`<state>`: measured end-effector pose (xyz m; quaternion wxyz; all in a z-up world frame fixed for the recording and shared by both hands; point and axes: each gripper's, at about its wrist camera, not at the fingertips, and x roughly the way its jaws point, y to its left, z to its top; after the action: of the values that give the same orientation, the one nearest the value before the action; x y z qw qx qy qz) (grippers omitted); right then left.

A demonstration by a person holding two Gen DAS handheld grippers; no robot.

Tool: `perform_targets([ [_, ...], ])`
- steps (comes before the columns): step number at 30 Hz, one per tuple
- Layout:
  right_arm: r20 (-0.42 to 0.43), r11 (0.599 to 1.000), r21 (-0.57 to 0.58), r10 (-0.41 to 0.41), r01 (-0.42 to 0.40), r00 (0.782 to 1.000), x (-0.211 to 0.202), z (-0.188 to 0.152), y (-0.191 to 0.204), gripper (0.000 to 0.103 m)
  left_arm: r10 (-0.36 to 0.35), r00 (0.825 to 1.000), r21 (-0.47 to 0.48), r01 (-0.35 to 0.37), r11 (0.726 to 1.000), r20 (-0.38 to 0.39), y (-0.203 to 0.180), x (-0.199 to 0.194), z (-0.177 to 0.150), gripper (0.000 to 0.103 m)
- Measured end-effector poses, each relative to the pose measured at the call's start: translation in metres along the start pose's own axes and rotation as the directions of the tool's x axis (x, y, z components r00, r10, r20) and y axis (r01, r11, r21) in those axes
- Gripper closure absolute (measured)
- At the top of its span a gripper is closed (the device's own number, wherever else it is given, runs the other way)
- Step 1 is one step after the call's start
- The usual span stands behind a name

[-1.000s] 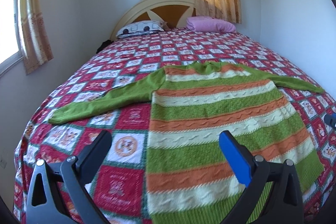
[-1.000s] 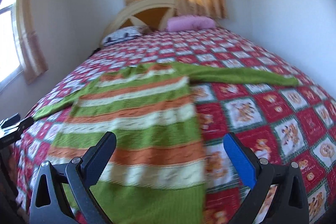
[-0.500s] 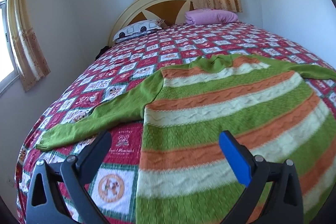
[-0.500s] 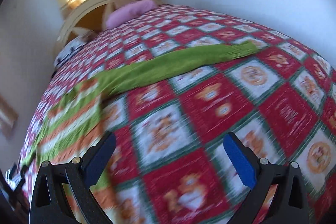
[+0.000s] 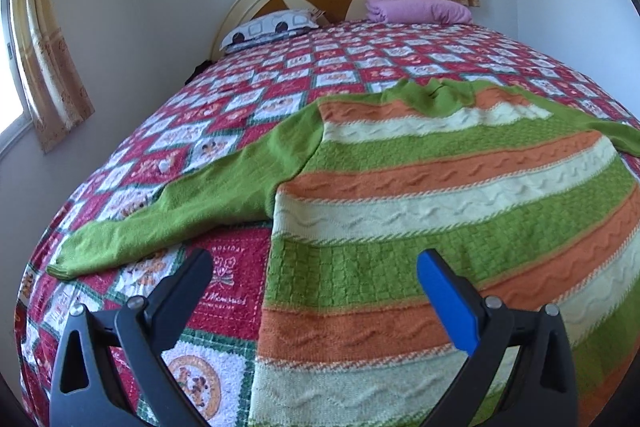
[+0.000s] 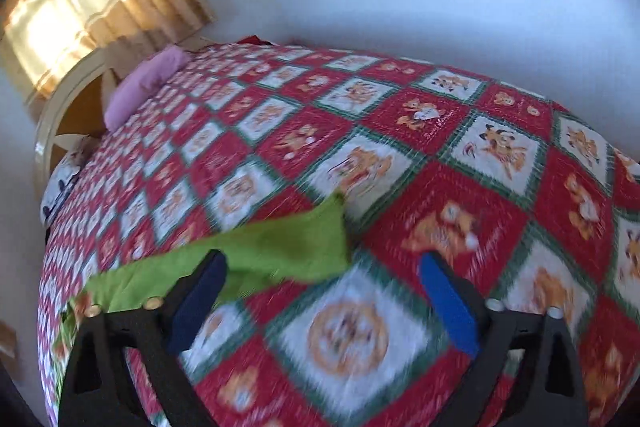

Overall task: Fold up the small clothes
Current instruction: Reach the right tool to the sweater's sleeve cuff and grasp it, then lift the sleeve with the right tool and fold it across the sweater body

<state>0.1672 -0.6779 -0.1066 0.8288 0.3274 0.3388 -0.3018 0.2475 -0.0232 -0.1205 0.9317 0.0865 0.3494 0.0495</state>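
On the red-and-white patchwork bedspread (image 5: 240, 291) lies the striped sweater (image 5: 460, 195), flat, front up: green, orange & cream bands, plain green sleeves out to each side. Left gripper (image 5: 316, 279) hovers over the sweater's lower-left edge, jaws wide apart, nothing between them. Right gripper (image 6: 324, 279) is over the cuff of the far sleeve (image 6: 280, 251), w/ jaws wide but closing; cuff sits between them, pads not yet pressing it.

My left gripper (image 5: 314, 267) hangs with fingers (image 5: 444, 297) spread over the striped sweater (image 5: 460, 195) (lying flat, one green sleeve (image 5: 188, 211) outstretched) on the quilted bed (image 5: 280, 87).
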Motion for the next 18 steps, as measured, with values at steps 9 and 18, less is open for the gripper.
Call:
perform_targets([
  [9, -0.126, 0.993, -0.111, 0.023, -0.037, 0.992, 0.043, 0.006, 0.011, 0.095, -0.002, 1.000, -0.003, 0.002, 1.000, -0.021, -0.001, 0.006, -0.001, 0.000],
  [18, -0.046, 0.988, -0.110, 0.104, -0.108, 0.994, 0.012, 0.034, 0.023, 0.095, -0.010, 1.000, 0.000, 0.010, 1.000, 0.004, -0.003, -0.003, 0.003, 0.000],
])
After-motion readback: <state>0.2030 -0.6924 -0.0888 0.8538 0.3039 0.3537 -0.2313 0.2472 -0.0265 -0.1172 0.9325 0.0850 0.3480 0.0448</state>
